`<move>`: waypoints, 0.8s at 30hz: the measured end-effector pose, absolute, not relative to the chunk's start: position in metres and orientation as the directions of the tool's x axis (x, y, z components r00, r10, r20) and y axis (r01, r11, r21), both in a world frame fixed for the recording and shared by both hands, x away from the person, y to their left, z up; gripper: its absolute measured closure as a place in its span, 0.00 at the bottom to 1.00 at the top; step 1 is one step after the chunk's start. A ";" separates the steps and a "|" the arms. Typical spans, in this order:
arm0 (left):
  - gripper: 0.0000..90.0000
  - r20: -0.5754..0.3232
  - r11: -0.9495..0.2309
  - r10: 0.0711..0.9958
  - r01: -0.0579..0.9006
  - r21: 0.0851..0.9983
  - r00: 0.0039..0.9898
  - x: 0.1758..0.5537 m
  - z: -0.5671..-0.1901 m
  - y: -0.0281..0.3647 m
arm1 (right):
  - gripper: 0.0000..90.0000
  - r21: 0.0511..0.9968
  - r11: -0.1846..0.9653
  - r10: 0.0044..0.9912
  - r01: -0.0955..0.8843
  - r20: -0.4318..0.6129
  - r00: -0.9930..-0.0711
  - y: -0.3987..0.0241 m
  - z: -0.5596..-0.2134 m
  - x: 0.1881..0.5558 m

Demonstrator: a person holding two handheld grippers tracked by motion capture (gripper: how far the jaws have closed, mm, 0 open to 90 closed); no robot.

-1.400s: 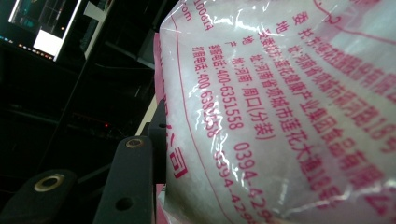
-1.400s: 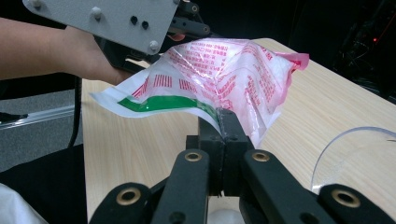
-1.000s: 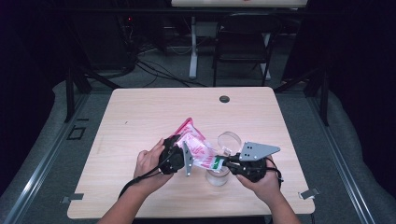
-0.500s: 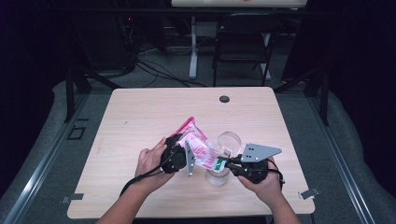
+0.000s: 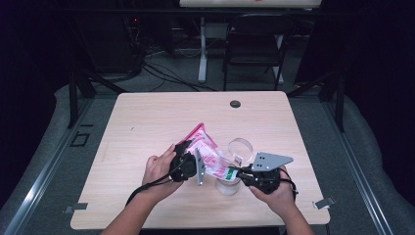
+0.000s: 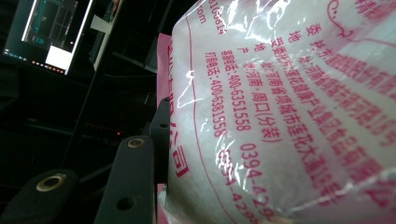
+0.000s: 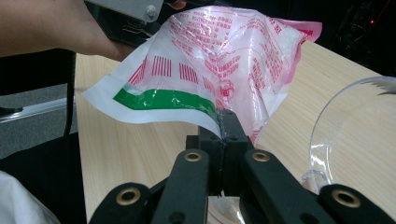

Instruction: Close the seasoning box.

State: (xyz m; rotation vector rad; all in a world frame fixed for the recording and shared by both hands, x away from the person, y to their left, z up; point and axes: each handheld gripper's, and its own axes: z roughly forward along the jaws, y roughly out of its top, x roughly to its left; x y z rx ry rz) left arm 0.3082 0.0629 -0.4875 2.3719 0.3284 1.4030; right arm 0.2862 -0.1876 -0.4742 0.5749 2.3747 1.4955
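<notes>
A white plastic bag point(image 5: 209, 155) with pink print and a green stripe hangs tilted above the table. My left gripper point(image 5: 198, 160) is shut on its upper part; one of its fingers point(image 6: 133, 182) lies against the bag point(image 6: 280, 116), and the other is hidden behind it. My right gripper point(image 7: 224, 122) is shut on the bag's lower edge point(image 7: 163, 100) by the green stripe, in the high view at the right gripper point(image 5: 234, 172). A clear plastic cup point(image 5: 228, 186) stands on the table right under that corner.
A clear round lid point(image 5: 241, 147) stands just behind the cup, seen too as the lid point(image 7: 327, 140). A small black disc point(image 5: 235, 104) sits near the wooden table's point(image 5: 147, 127) far edge. A chair point(image 5: 254, 44) and cables are beyond it.
</notes>
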 end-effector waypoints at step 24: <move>0.67 0.822 -0.928 0.330 -0.002 0.373 0.464 0.309 -0.491 0.063 | 1.00 0.891 0.405 0.471 0.204 -0.012 -0.882 -0.185 -0.483 0.289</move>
